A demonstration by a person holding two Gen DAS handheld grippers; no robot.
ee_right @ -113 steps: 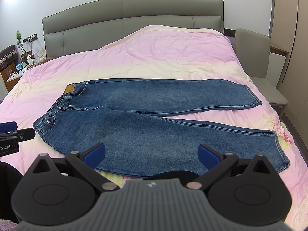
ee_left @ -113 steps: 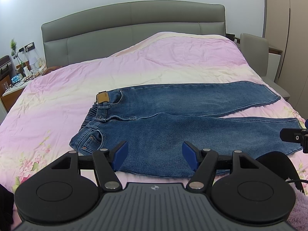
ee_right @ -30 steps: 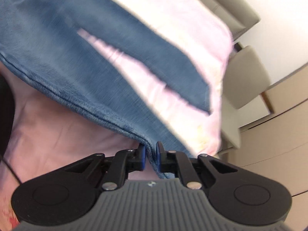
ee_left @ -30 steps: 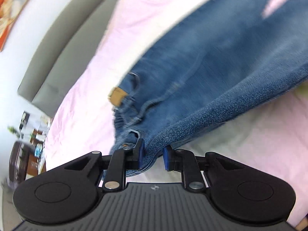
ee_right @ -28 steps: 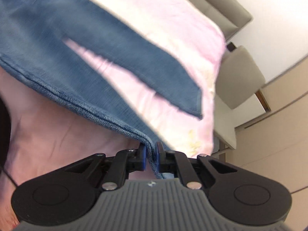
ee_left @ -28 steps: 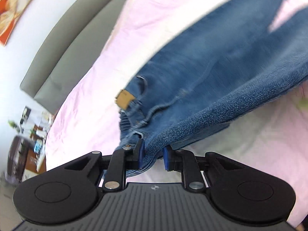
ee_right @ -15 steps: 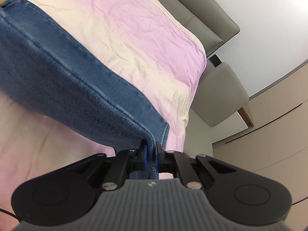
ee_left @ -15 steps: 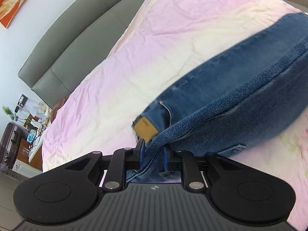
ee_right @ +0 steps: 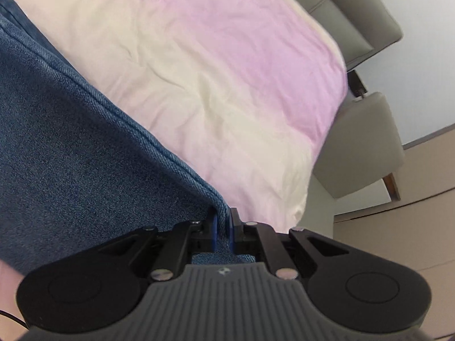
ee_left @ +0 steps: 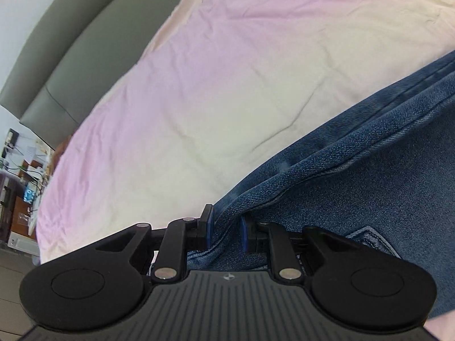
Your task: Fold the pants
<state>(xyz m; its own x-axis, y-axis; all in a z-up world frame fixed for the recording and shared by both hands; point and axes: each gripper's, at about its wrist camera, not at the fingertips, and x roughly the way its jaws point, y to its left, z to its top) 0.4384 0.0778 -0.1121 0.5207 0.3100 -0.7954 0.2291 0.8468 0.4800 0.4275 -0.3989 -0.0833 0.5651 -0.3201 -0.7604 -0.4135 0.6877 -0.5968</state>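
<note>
Both tilted downward over the bed [ee_left: 227, 85]: left gripper [ee_left: 226, 231] clamped on the jeans [ee_left: 369, 184] near the waist; right gripper [ee_right: 223, 228] pinched tight on their hem edge.

Two close wrist views angled down along each hand-held gripper, sharing jeans [ee_left: 355, 199] and bedspread [ee_right: 227, 71].

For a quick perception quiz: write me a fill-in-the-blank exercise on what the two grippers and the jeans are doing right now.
1. Both the left gripper and the right gripper are clamped on the ____.
2. The jeans lie on a pink and cream ____.
3. Past the bed's edge, in the right wrist view, stands a grey ____.
4. The grey padded ____ rises behind the bed in the left wrist view.

Missing words: jeans; bedspread; chair; headboard
</note>
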